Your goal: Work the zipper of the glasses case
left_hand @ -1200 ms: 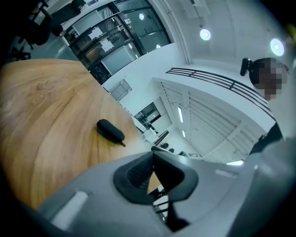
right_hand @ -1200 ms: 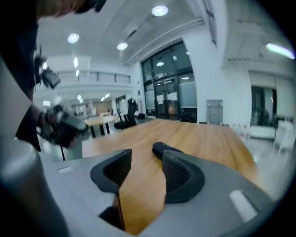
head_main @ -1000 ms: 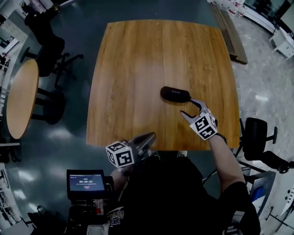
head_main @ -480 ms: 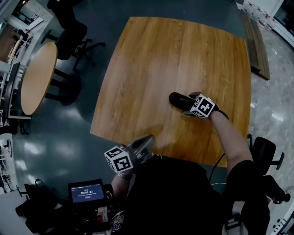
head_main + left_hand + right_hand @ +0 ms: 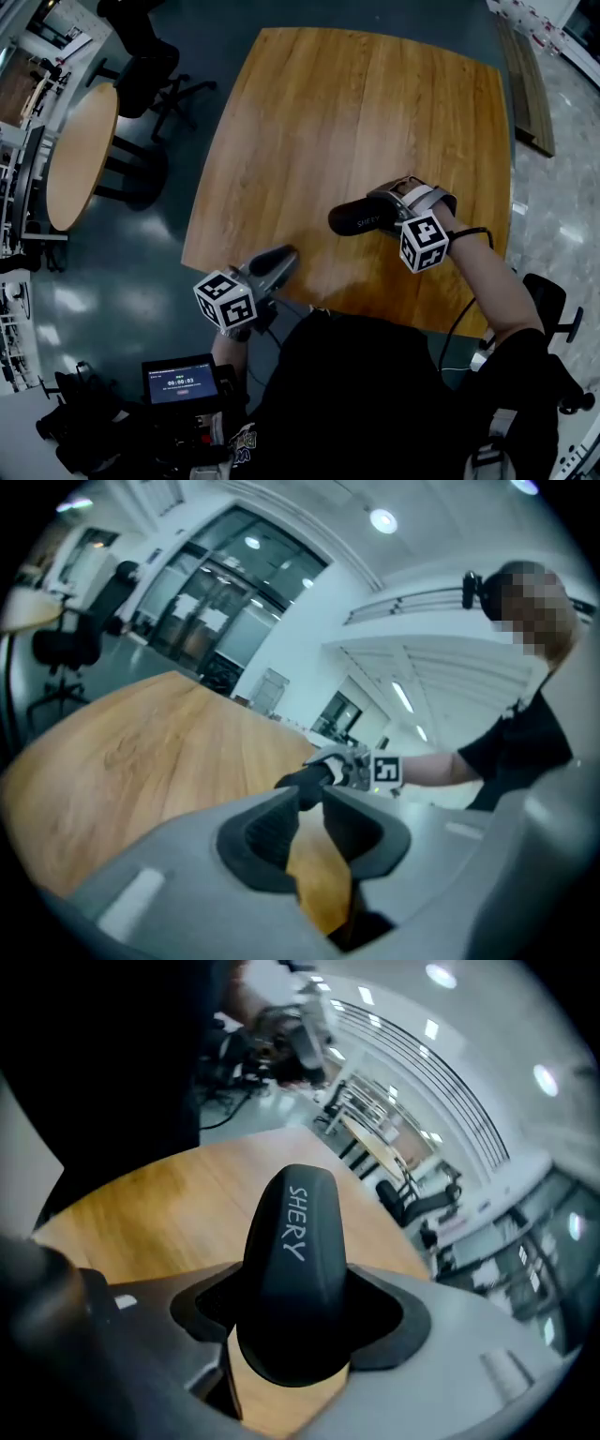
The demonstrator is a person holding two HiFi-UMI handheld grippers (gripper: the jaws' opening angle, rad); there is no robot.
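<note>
A dark, glossy grey-blue floor (image 5: 141,253) lies around a square desk (image 5: 356,112) of warm, grained wood. A round wooden side table (image 5: 80,155) and a black office chair (image 5: 141,66) stand off to its left. Near the lower edge of the head view sits a small dark screen (image 5: 180,380) with lit digits.

The black, oval, hard-shell glasses case (image 5: 354,219), with white lettering reading "SHERY", is over the near right part of the desk. It lies lengthwise, left to right. The right tongs (image 5: 386,208) clamp its right end: their jaws have just been closing, and in the right gripper view the dark pads press on both flanks of the case. The rounded free end of the case points away towards the left tongs. Whether the case rests on the wood or is held just above it cannot be told.

The left tongs (image 5: 283,257) hang at the near left edge of the desk, well apart from the case, with their tips pointing towards it. Their jaws have just been opening and stand a narrow crack apart. Only bare wood shows through the gap, with nothing between the pads. Each pair of tongs carries a white cube with black square markers, the left (image 5: 225,302) and the right (image 5: 422,244).
</note>
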